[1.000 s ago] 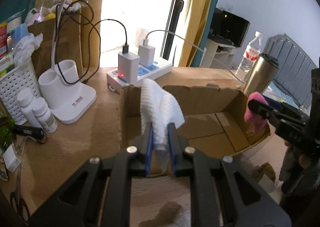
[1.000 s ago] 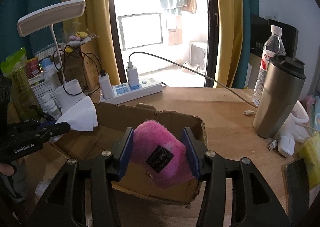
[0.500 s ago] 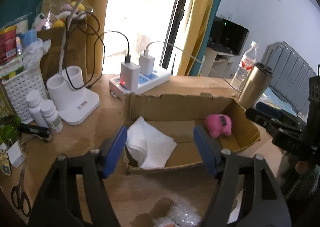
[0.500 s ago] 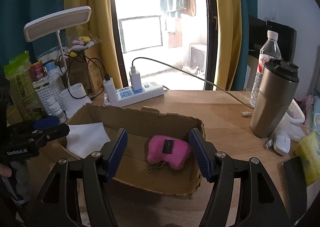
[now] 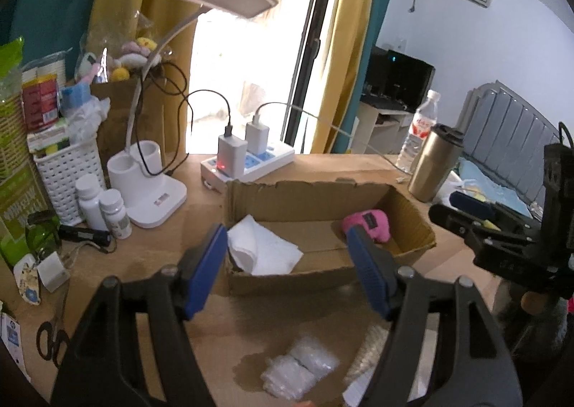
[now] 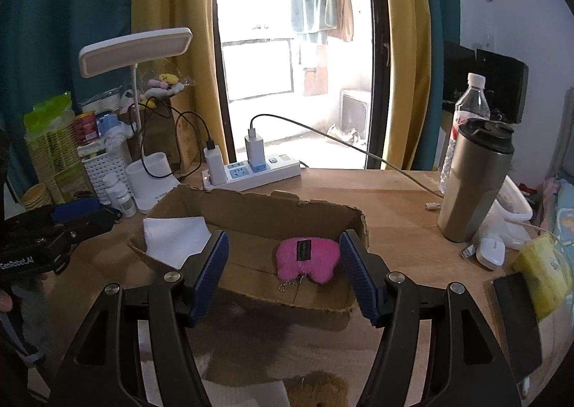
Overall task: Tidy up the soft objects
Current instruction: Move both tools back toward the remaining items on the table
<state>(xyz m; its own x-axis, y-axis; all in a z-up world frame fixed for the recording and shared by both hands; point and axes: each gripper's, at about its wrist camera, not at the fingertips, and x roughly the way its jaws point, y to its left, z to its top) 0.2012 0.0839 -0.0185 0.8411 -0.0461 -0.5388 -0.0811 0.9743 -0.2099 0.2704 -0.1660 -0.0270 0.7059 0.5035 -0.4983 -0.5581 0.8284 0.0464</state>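
Note:
An open cardboard box [image 5: 315, 188] [image 6: 251, 206] lies on the wooden desk. A white folded cloth [image 5: 262, 249] [image 6: 175, 240] rests in its left end. A pink plush toy [image 5: 369, 224] [image 6: 308, 258] with a black label and a small chain lies in its right end. My left gripper [image 5: 287, 263] hangs open above the box's near wall, nothing between its blue pads. My right gripper [image 6: 283, 270] is open too, held back above the near wall with the toy lying free beyond it. A clear crumpled plastic packet [image 5: 301, 371] sits on the desk below the left gripper.
A white desk lamp [image 5: 150, 188] [image 6: 147, 184], power strip [image 5: 251, 163] [image 6: 258, 172] with chargers, two pill bottles [image 5: 104, 209] and a white basket [image 5: 64, 170] crowd the left. A steel tumbler [image 6: 470, 184] [image 5: 434, 166], water bottle [image 6: 466, 109], mouse [image 6: 491, 251] and scissors [image 5: 50, 338] also stand around.
Both grippers have opened: the left let the white cloth fall into the box, the right dropped the pink toy in. Both have since drawn back and risen from the box.

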